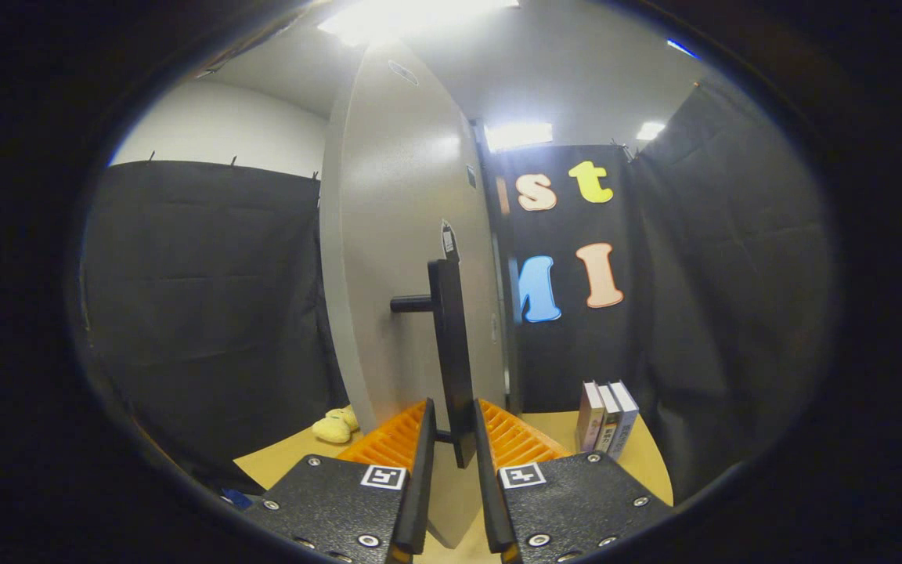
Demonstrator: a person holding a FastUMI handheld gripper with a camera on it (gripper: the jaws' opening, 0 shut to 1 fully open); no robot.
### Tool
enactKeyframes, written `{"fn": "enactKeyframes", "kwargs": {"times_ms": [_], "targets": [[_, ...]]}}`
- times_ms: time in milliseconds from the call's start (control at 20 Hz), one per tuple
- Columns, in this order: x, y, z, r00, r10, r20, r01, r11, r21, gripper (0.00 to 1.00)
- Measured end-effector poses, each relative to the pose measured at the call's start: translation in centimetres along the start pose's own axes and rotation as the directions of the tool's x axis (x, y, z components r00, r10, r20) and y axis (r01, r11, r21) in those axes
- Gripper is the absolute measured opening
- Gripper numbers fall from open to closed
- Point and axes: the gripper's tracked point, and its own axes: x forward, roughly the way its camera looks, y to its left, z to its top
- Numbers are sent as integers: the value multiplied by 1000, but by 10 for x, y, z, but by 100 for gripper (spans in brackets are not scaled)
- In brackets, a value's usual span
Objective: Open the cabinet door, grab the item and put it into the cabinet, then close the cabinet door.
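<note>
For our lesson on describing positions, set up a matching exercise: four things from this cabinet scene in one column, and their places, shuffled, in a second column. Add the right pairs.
Things:
1. door handle
2. yellow plush toy
3. books
4. cabinet door

Places:
A. standing upright on the table, beyond the right finger
B. between the two fingers of the gripper
C. lying on the table, left of the door's bottom edge
D. rising tall ahead, carrying the handle

Pairs: 1-B, 2-C, 3-A, 4-D

Claw-mounted fisheye, close behind cabinet door (412, 258) handle (451, 352).
</note>
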Motion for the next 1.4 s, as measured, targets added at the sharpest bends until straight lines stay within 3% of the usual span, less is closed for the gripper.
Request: {"fn": "enactKeyframes", "kwargs": {"times_ms": [150, 300, 450, 600, 800, 1200, 1400], "targets": [[-1, -16, -1, 999, -37, 8, 36, 999, 27, 23], [-5, -33, 0, 995, -92, 29, 91, 995, 33, 29], [-9, -51, 0, 981, -185, 56, 185, 983, 4, 50], [-17, -63, -2, 960, -268, 83, 269, 963, -1, 76], [-25, -75, -15, 929, -363, 69, 363, 932, 7, 96], [-102, -36, -18, 858, -499, 118, 490, 866, 97, 95], [-112, 18, -24, 857, -476, 200, 474, 879, 59, 95]]}}
